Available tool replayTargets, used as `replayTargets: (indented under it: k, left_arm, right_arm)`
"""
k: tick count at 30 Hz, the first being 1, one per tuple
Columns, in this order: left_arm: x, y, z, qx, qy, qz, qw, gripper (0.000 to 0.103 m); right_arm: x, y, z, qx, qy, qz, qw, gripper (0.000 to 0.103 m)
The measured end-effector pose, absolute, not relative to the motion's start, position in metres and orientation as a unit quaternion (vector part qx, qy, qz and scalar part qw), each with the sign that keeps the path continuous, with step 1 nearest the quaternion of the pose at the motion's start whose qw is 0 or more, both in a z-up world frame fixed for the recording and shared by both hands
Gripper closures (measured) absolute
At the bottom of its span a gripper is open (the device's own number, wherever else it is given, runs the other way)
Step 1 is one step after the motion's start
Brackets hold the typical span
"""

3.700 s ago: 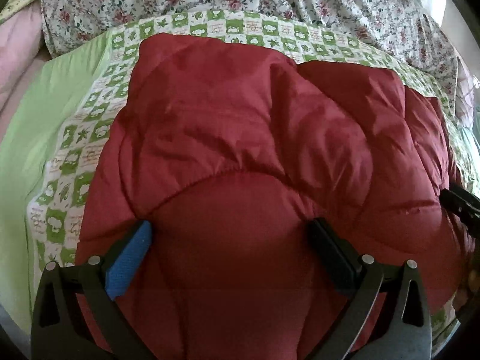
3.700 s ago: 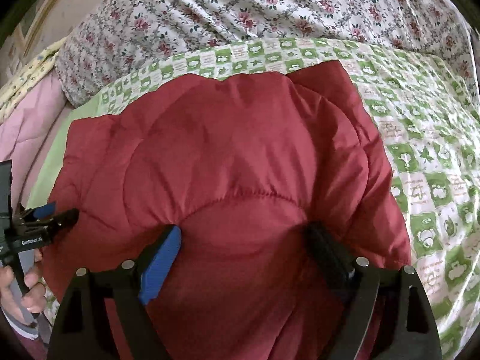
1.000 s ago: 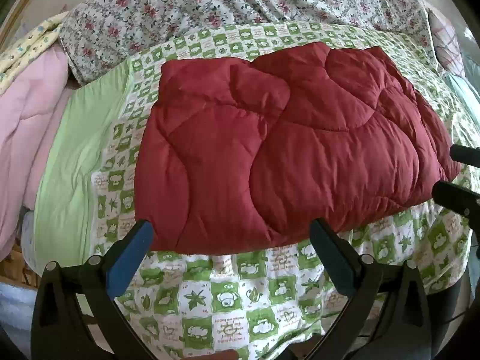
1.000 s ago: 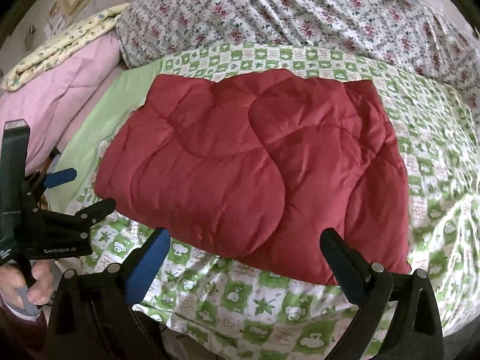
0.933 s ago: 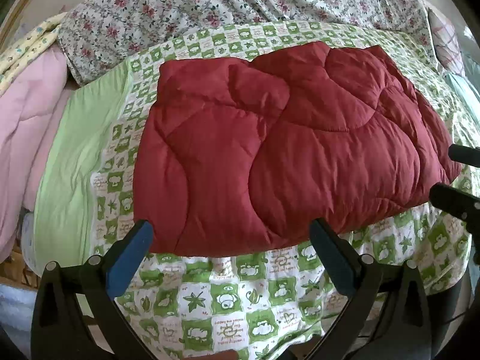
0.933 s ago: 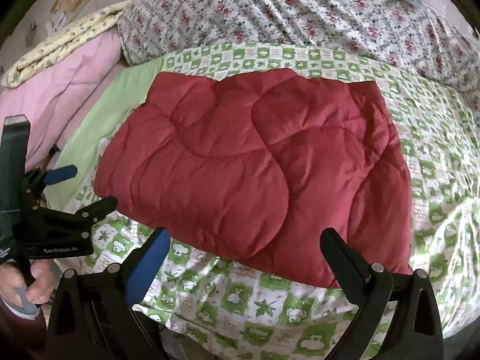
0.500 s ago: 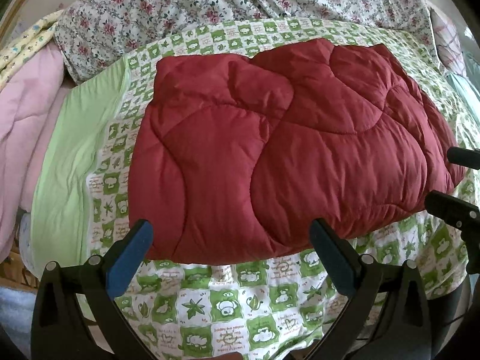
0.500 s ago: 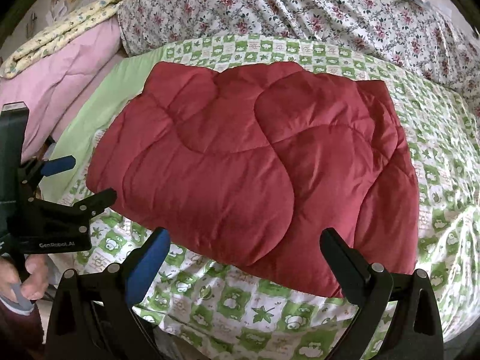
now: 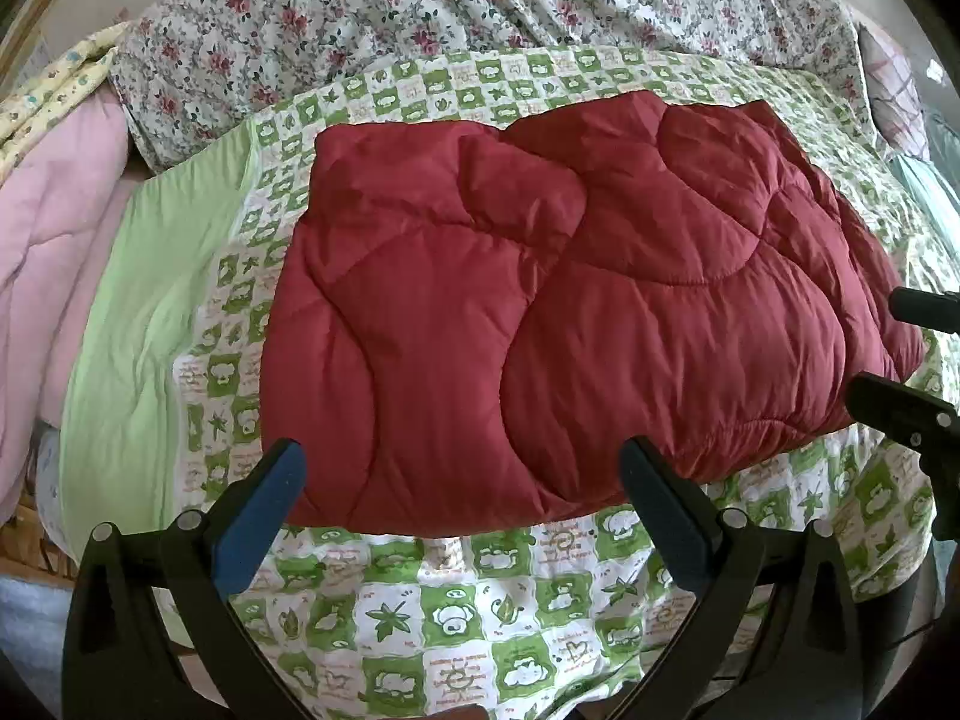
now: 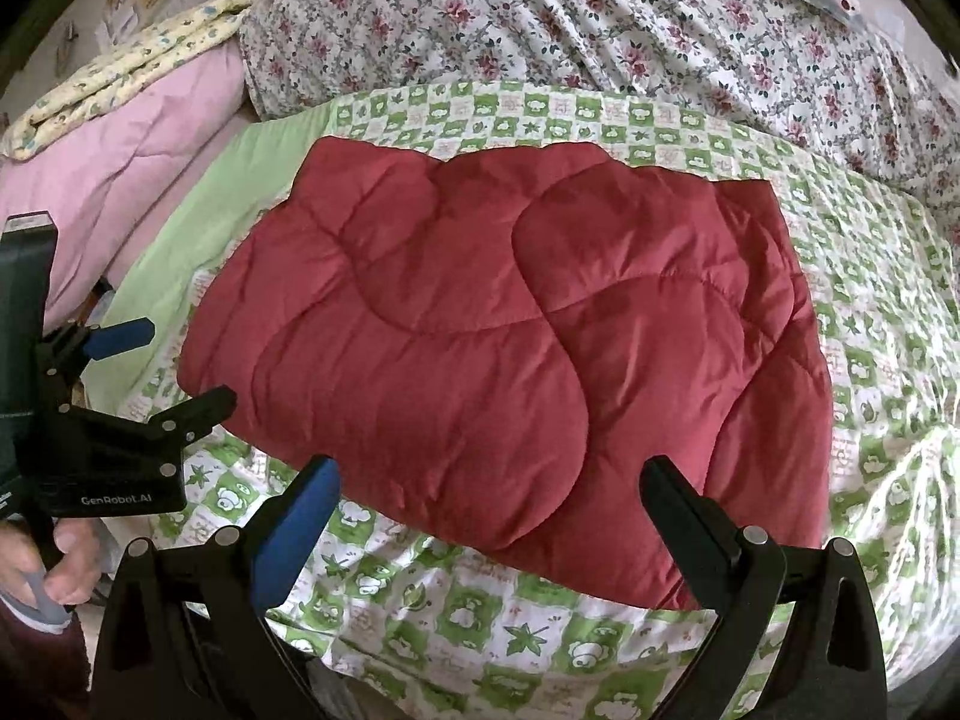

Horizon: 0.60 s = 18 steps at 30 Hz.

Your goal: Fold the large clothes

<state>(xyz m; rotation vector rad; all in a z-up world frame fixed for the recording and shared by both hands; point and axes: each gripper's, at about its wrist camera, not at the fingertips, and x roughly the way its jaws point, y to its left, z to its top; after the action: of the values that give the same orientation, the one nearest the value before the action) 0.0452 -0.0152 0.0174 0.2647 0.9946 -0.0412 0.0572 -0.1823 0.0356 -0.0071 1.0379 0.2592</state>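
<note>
A dark red quilted padded garment (image 9: 558, 306) lies folded into a thick rectangle on the green-and-white checked bedsheet (image 9: 456, 612); it also shows in the right wrist view (image 10: 516, 348). My left gripper (image 9: 459, 480) is open and empty, just short of the garment's near edge. My right gripper (image 10: 489, 495) is open and empty, its fingertips over the garment's near right edge. The left gripper (image 10: 171, 366) shows at the left of the right wrist view, and the right gripper (image 9: 900, 348) at the right edge of the left wrist view.
A floral quilt (image 10: 600, 24) is heaped behind the garment. Pink bedding (image 10: 132, 138) with a yellow patterned blanket (image 10: 138, 54) lies at the far left. A plain green sheet strip (image 9: 138, 324) runs along the left. The bed's near edge drops off below the grippers.
Both grippers let go of the red garment and pulled back. Over the last second they have moved slightly closer to its near edge again, still open.
</note>
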Motion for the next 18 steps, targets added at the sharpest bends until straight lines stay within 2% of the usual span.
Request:
replayTargets:
  k: [18]
  left_arm:
    - [0.0436,-0.0141,0.022,0.124,0.472,-0.017,0.873,0.0]
  right_arm:
    - [0.0549,-0.1793,0.0409,-0.006,0.491,0.127,0.862,0.002]
